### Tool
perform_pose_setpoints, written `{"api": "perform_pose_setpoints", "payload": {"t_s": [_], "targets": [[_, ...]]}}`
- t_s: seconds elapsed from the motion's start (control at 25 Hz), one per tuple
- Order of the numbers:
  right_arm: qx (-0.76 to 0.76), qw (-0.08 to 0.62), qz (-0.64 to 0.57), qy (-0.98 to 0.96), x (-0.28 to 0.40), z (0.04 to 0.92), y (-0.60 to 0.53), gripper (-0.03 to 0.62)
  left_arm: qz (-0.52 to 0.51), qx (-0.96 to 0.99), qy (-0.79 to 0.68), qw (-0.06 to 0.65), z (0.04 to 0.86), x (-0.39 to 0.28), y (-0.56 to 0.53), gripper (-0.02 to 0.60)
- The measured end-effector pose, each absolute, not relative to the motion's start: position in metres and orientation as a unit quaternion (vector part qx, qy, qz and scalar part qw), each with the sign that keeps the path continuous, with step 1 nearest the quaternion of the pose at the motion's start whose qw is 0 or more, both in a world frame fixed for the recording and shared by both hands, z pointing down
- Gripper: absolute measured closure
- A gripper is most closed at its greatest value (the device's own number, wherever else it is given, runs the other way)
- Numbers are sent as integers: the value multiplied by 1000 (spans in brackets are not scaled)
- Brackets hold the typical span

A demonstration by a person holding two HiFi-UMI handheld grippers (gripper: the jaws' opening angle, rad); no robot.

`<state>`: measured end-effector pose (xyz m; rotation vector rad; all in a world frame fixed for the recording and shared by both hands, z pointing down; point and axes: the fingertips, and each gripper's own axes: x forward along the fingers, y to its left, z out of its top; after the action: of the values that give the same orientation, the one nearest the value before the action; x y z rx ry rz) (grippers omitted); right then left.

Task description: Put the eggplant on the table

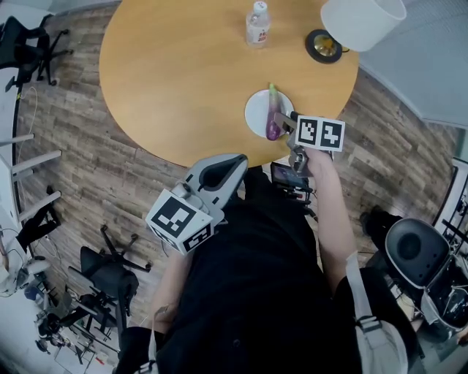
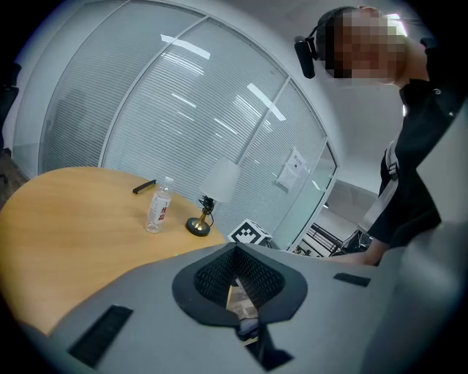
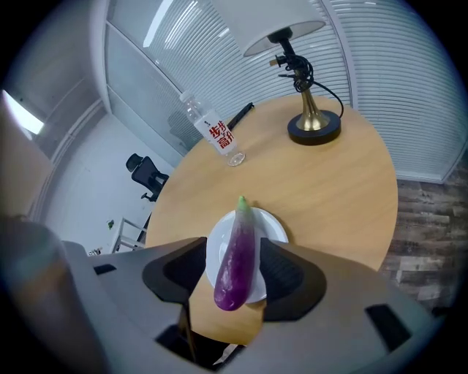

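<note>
purple eggplant [image 3: 238, 256] lying on a white plate [image 3: 276, 228], tongs around it

the plate sits by the near right edge of the round wooden table [image 1: 175, 80]. the right gripper [image 3: 234, 254] has its jaws apart on either side of the eggplant's near end, not clamped on it. the left gripper [image 2: 238, 256] is off the table's near edge, jaws together and empty. a water bottle [image 1: 257, 22] and a lamp [image 1: 362, 22] stand at the far side.

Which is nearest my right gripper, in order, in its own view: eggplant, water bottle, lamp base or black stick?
1. Eggplant, between the right gripper's fingers.
2. Water bottle, ahead to the left, and lamp base, ahead to the right: too close to call.
3. Black stick, farthest, behind the bottle.
</note>
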<state>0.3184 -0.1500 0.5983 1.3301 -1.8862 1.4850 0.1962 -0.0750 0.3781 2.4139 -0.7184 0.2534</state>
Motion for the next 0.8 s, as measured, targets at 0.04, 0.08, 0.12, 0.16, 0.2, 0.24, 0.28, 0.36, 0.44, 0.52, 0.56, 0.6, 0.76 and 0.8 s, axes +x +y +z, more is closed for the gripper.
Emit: {"api": "perform_pose_setpoints", "payload": {"t_s": [0.04, 0.08, 0.12, 0.16, 0.2, 0.24, 0.28, 0.36, 0.44, 0.52, 0.56, 0.6, 0.76, 0.8], "targets": [[475, 194, 526, -678, 318, 593, -150, 370, 96, 910, -270, 300, 378, 197, -76, 569], [474, 192, 522, -683, 318, 588, -150, 370, 97, 910, -269, 300, 378, 198, -77, 569], [473, 189, 517, -688, 318, 582, -150, 370, 97, 911, -267, 299, 378, 199, -77, 569], [471, 186, 512, -694, 318, 576, -149, 370, 98, 912, -265, 298, 378, 201, -76, 569], [470, 183, 507, -699, 318, 570, -148, 370, 99, 913, -263, 296, 378, 203, -76, 570], [470, 179, 503, -703, 318, 565, -146, 370, 100, 913, -262, 296, 378, 204, -75, 570], [470, 175, 499, -707, 318, 560, -144, 370, 102, 914, -261, 295, 377, 206, -75, 569], [470, 169, 492, -713, 317, 552, -140, 370, 103, 914, -259, 294, 378, 207, -73, 569], [468, 165, 486, -719, 316, 547, -135, 379, 103, 915, -257, 295, 379, 209, -71, 569], [464, 160, 481, -726, 315, 543, -132, 399, 105, 915, -255, 296, 379, 210, -70, 571], [462, 158, 480, -729, 314, 542, -131, 413, 107, 914, -254, 297, 380, 211, -70, 569], [459, 157, 479, -732, 313, 542, -129, 420, 110, 914, -253, 298, 380, 212, -69, 569], [454, 156, 484, -731, 315, 547, -119, 459, 118, 911, -252, 305, 385, 216, -62, 570], [453, 153, 487, -731, 315, 547, -116, 471, 121, 910, -253, 307, 386, 216, -61, 570]]}}
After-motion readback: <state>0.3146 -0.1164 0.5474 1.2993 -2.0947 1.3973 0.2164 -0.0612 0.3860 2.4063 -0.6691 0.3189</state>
